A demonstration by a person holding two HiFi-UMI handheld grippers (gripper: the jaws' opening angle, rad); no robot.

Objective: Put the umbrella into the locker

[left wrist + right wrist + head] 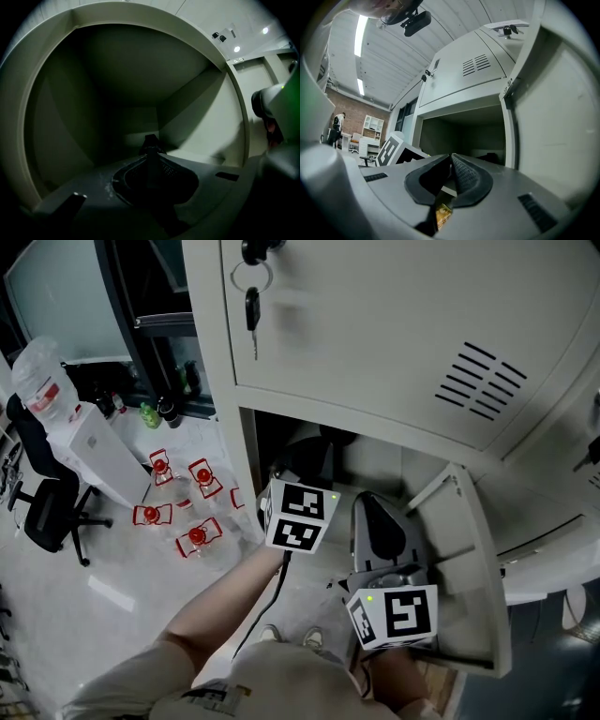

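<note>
Sitting dark and deep inside the open locker (201,117), the umbrella (150,140) meets the tips of the left gripper (150,158), whose jaws are drawn together on a thin dark part of it. Bare walls stand well clear on both sides. The right gripper (451,161) is outside the opening, jaws pressed together on nothing, just beside the swung-out door (469,559). A key (252,307) hangs from the upper door (394,324). Red-capped water jugs (197,536) sit on the floor to the left, well apart.
</note>
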